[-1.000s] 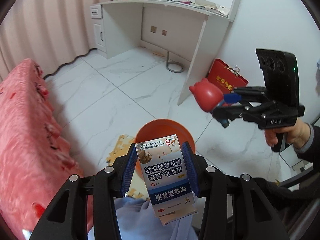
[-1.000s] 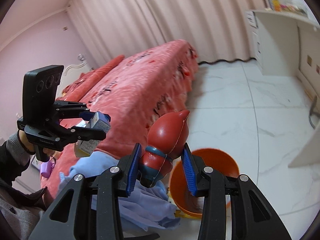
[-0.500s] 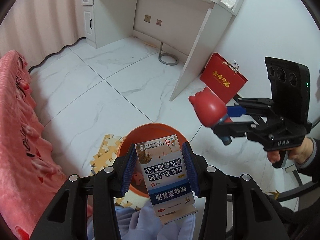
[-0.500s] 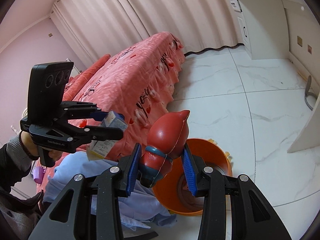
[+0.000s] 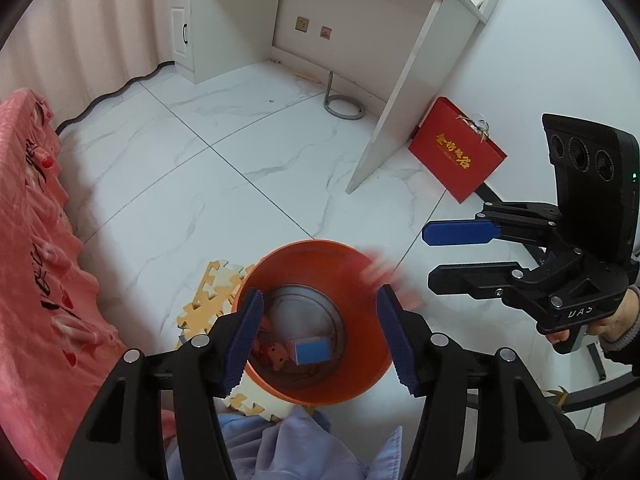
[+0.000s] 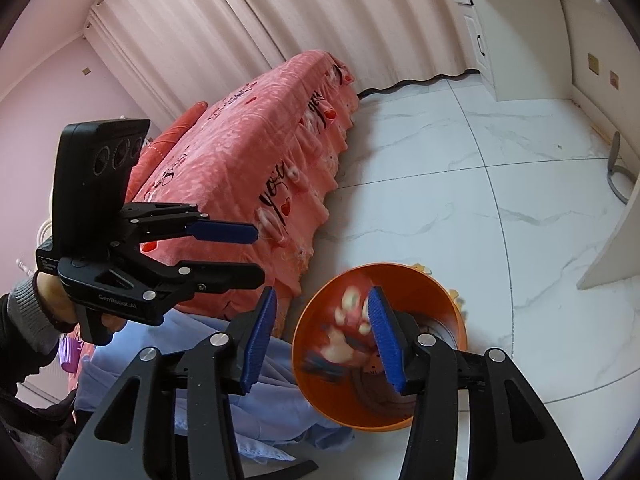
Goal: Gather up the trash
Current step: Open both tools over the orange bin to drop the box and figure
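Above the orange bin [image 5: 316, 394], the left hand-held gripper [image 5: 320, 334] has just been opening and is spread with nothing between its pads; the blue-ended box [image 5: 312, 350] lies inside the bin. The right hand-held gripper [image 6: 322, 338], also just opening, is spread; the blurred red toy [image 6: 348, 340] is inside the bin's mouth. Beyond the bin stands the red-covered bed [image 6: 256, 160].

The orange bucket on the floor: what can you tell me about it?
The orange bucket is round, open-topped and looks like smooth plastic, with a grey ringed bottom. It stands upright on the white tiled floor, beside the pink bedspread, over yellow foam puzzle mats, with light blue cloth against its near side. Inside lie a small blue box and a blurred red toy.
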The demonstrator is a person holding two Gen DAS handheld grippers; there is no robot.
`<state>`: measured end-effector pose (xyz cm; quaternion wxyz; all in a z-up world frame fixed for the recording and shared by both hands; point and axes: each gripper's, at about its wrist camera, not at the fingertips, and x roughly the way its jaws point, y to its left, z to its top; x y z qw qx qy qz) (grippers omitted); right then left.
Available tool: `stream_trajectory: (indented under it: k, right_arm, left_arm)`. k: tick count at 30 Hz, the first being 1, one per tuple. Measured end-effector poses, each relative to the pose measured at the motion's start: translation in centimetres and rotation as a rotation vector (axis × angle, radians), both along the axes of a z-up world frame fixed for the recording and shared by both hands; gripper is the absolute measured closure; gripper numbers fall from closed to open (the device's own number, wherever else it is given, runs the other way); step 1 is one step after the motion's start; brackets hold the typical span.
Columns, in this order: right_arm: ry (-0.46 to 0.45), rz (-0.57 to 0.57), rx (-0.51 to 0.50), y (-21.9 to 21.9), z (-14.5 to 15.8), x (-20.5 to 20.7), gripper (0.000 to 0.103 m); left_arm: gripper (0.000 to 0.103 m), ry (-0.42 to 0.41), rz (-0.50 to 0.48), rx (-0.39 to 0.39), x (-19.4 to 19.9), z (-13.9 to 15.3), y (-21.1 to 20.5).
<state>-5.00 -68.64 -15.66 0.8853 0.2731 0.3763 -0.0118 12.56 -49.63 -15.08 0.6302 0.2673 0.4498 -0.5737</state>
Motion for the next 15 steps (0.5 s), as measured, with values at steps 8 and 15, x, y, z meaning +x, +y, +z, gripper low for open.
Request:
stream_trajectory:
  k: [8, 15]
  right_arm:
    - [-0.011, 0.017, -0.008, 0.9, 1.0, 0.3, 0.055]
    - [-0.038, 0.049, -0.031, 2.7, 2.8, 0.4, 0.055]
  left_arm:
    - [0.043, -0.015, 0.009, -0.003, -0.3, 0.9, 0.9]
    - [0.043, -0.039, 0.038, -0.028, -0.5, 2.8, 3.1]
